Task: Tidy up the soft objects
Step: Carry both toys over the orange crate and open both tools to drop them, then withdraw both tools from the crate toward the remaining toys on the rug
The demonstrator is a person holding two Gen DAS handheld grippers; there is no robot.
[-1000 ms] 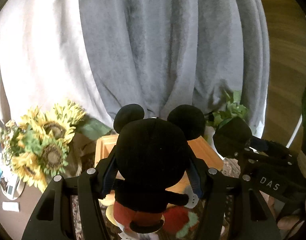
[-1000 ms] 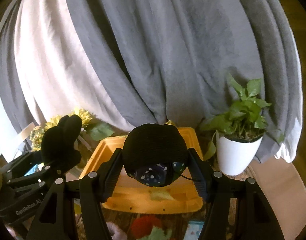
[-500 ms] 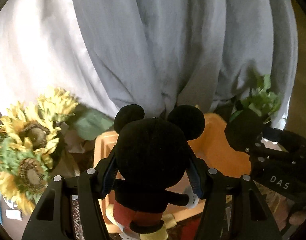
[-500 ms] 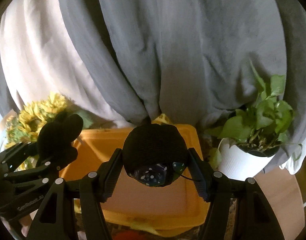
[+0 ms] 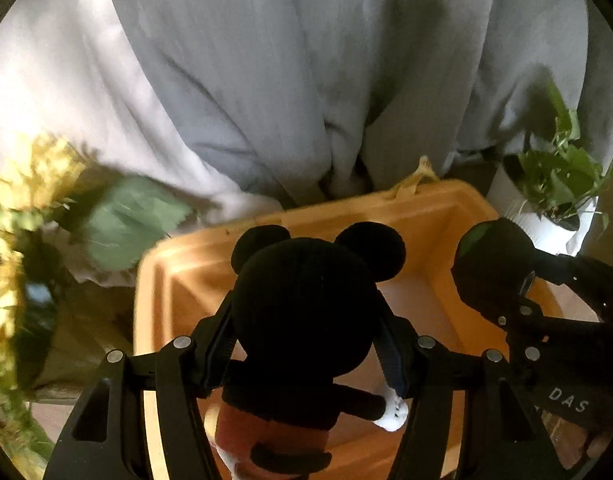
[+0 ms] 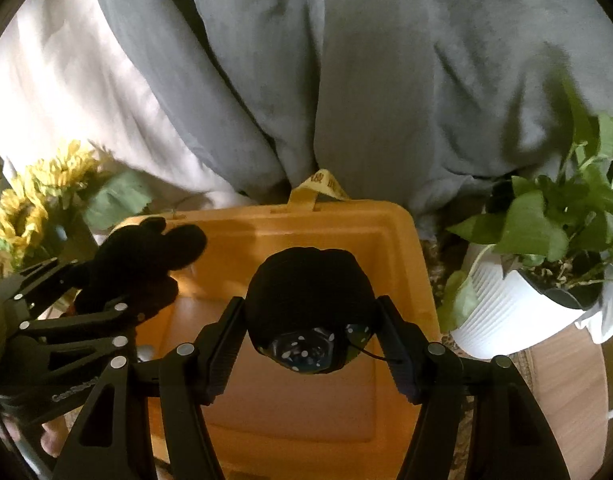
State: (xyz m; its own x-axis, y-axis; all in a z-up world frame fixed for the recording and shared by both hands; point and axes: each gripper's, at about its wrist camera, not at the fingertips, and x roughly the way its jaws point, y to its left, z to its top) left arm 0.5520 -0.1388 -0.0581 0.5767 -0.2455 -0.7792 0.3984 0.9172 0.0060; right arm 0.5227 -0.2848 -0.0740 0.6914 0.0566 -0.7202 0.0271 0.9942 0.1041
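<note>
Orange plastic fills the space beneath us: the bin [image 6: 290, 392] sits open and bare inside, backed against the grey curtain [image 6: 346, 80], with sunflowers [image 6: 30, 200] to its left and a potted plant [image 6: 546, 280] to its right. Our left gripper [image 5: 308, 344] has its jaws clamped on the head of the mouse plush [image 5: 306, 308], so its red shorts and white-gloved hand dangle below, over the bin's left half. Our right gripper [image 6: 310, 332] squeezes a dark round plush [image 6: 310, 308], whose blue, white-spotted underside faces the camera, above the bin's middle. Both toys hang clear of the walls, side by side but apart; we judge this spacing lets each drop without tangling. Releasing them into the bin looks like our next step.
</note>
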